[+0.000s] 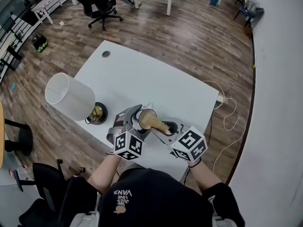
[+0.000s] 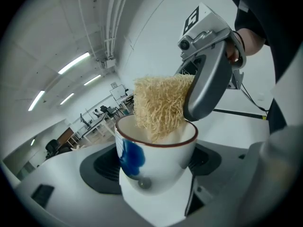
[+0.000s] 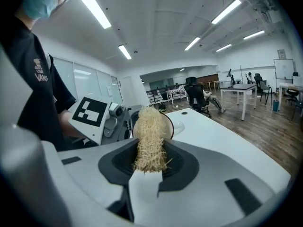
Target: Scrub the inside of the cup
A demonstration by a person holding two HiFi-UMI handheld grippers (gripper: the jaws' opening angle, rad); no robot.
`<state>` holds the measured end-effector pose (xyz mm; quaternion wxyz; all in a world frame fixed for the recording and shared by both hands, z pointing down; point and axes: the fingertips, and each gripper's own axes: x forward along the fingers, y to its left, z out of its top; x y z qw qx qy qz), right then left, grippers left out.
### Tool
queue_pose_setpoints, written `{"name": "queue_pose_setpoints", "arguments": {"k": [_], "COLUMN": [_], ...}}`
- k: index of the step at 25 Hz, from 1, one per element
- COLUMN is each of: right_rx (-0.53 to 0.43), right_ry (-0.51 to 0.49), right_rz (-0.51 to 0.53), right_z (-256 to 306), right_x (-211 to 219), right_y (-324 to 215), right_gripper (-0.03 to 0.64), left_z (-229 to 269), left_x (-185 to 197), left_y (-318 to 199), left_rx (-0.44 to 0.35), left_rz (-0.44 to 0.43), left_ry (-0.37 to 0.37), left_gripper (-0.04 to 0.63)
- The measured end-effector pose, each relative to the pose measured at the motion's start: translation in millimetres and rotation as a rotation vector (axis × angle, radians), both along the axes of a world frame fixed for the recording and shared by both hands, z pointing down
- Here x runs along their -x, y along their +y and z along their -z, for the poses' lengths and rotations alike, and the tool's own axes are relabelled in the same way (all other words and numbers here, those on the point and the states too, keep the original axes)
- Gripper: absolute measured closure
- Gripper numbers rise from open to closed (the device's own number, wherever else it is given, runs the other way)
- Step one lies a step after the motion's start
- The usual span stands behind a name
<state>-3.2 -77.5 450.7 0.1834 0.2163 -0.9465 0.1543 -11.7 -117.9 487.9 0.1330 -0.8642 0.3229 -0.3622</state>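
From where I stand, the person has both tools raised over the near edge of the white bench (image 1: 142, 74), close to their body. The left hand-held gripper (image 2: 155, 174) is clamped on a white cup (image 2: 161, 155) with a dark red rim and a blue mark on its side, one jaw pressed against each side of the body. The cup is off the bench and tipped so that its mouth faces the other tool, which I take to be the reason for the tilt: it gives a straight way in. The right hand-held gripper (image 3: 149, 167) is closed on a straw-coloured loofah scrubber (image 2: 158, 105), pinching its near end so that most of the fibrous pad sticks out beyond the jaws. That free end has crossed the rim and sits just inside the mouth, though I cannot tell whether it reaches the bottom. I would judge the scrubbing is only at the upper wall so far, and going deeper will want the cup held firm against the push. A table lamp (image 1: 71, 97) with a white shade stands well apart at the bench's left edge, clear of the work.
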Motion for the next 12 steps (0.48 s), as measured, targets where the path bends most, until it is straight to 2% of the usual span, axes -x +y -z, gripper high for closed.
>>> {"name": "queue_pose_setpoints", "arguments": {"k": [5, 12], "right_rx": [0.037, 0.086], "right_ry": [0.078, 0.121], "right_rz": [0.014, 0.088], "right_z": [-9, -13], "right_x": [-2, 9], "right_y": [6, 17], "right_gripper": [0.517, 0.517], "left_z": [0, -9], "left_x": [2, -1], "left_y": [0, 3], "left_rx": [-0.021, -0.014], "left_rz": [-0.001, -0.018], "left_ry": [-0.041, -0.055], "left_gripper": [0.189, 0.189]}}
